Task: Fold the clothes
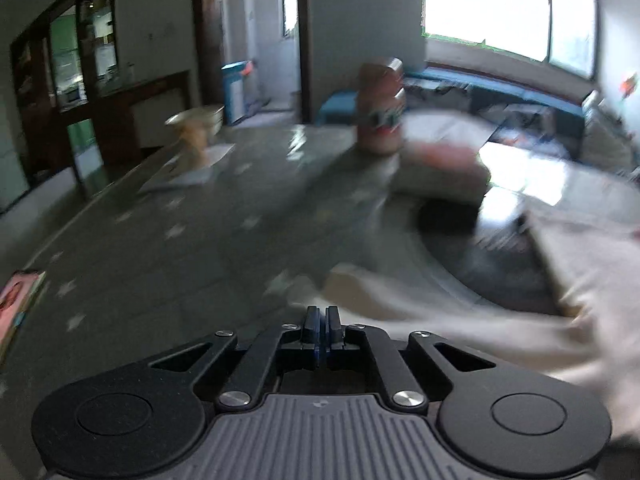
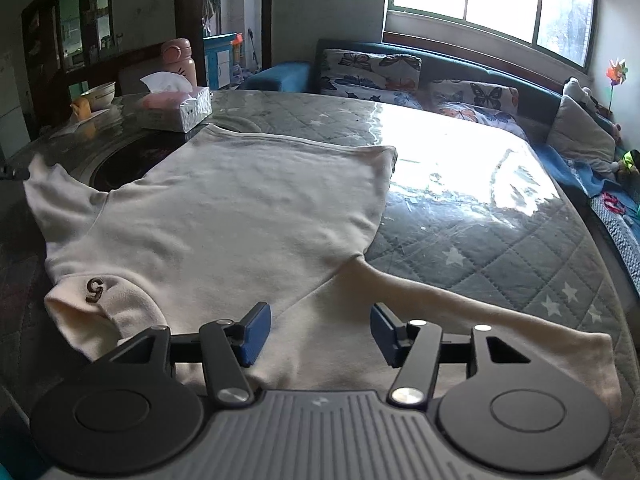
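Daylight pours in from the window [image 2: 492,4] at the upper right, and it glares off the clear cover on your quilted grey surface [image 2: 500,248] with its little white stars.

Going left to right in the right wrist view: a bowl [image 2: 100,94] sits at the far left edge. Next to it is a tissue box [image 2: 180,108], with a pink bottle [image 2: 180,62] standing behind that. The cream sweater [image 2: 224,216] lies flat across the middle of the frame. Its collar is at the lower left, and one sleeve [image 2: 480,320] runs out to the lower right. Butterfly pillows [image 2: 368,68] line the sofa along the upper right.

Your right tool [image 2: 320,332], at the bottom centre, hangs over the sweater near the sleeve's shoulder. Its blue pads are about half apart with nothing pinched between them.

The left wrist view is badly smeared. Your left tool [image 1: 321,328] is at the bottom centre with its pads pressed fully together. Cream cloth lies just to its right, but I can't tell if any fabric is caught in there.
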Tool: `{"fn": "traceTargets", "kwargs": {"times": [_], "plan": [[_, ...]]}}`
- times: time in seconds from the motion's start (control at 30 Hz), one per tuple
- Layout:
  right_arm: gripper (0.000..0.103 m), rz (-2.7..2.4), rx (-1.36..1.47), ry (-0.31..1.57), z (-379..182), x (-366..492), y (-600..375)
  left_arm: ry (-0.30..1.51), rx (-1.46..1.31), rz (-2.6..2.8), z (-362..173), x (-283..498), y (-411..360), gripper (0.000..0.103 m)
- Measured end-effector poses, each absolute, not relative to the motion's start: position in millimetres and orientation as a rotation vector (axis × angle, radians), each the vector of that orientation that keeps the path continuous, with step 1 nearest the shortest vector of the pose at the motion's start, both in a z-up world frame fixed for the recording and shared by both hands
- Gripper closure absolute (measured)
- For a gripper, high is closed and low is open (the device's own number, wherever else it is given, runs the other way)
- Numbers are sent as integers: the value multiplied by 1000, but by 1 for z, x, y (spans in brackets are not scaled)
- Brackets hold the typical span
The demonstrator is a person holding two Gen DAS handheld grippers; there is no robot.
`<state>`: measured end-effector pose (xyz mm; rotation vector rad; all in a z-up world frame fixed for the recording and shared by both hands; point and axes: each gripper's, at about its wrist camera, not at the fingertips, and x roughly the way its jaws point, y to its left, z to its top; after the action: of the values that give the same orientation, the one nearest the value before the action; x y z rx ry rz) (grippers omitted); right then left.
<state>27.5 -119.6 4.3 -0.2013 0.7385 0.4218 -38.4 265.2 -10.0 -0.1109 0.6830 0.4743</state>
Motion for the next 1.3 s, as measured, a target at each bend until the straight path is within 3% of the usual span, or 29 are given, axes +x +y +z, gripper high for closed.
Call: {"fn": "traceTargets", "kwargs": {"times": [0.3, 0.53, 0.83, 1.07, 1.17, 1.3], "plan": [[46, 481, -229, 734, 9, 24, -104, 708, -155, 505, -14, -44, 266, 100], [46, 637, -251, 717, 13, 23, -65, 689, -137, 244, 1, -20, 208, 94], [47, 760, -292, 739, 2, 11, -31, 750, 22, 97, -23, -22, 150, 89], [48, 756, -250, 740, 7, -5, -47, 753, 24, 124, -13, -28, 153, 83], [48, 718, -204, 732, 12, -7, -62, 732, 33, 84, -5, -23, 142, 73], [55, 639, -158, 728, 16, -4, -84, 714, 54, -17, 1, -10, 110, 70]]}}
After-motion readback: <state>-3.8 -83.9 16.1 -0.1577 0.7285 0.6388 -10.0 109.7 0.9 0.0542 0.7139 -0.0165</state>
